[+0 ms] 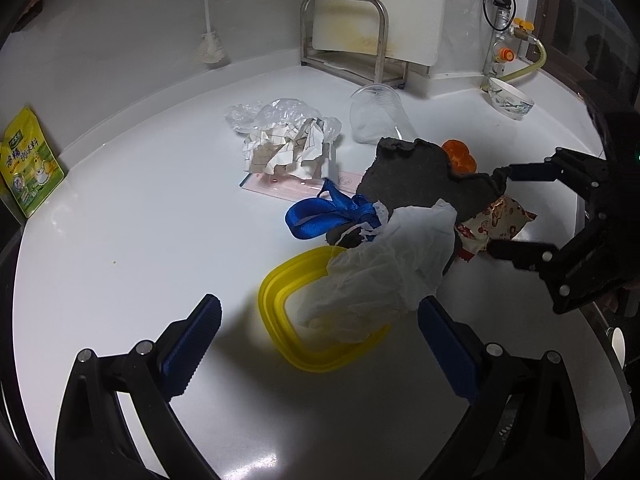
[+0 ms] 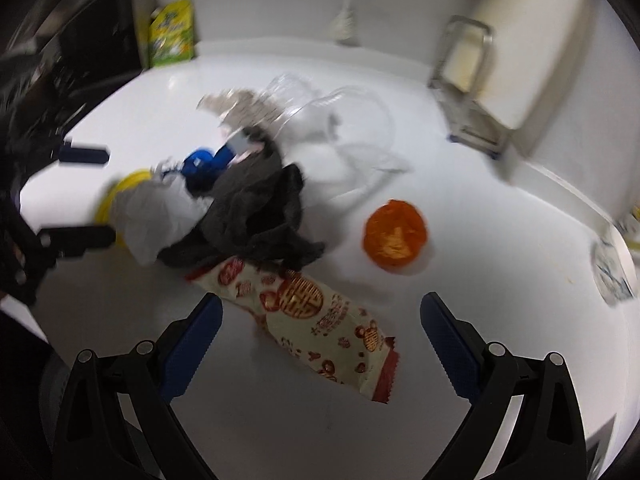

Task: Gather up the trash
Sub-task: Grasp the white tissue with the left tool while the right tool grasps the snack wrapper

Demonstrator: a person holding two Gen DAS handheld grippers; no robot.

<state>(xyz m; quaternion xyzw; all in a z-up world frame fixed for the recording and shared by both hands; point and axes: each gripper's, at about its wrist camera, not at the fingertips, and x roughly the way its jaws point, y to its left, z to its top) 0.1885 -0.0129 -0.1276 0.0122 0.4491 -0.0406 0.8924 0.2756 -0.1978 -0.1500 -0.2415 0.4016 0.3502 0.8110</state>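
Both views are dim and bluish, with dark vignetted corners and strong fisheye bending: the far edge of the surface (image 1: 120,216) curves like a bowl. The left wrist view is sharp; a soft glare patch lies near, between the left tool's (image 1: 320,344) fingers, and smaller sheen shows at the far left. Each finger throws a grey shadow onto the surface. The right wrist view is smeared by motion blur: the cup (image 2: 352,120), rack (image 2: 468,80) and bowl (image 2: 616,272) are streaked, while the wrapper (image 2: 320,320) near the right tool (image 2: 320,340) is fairly clear.
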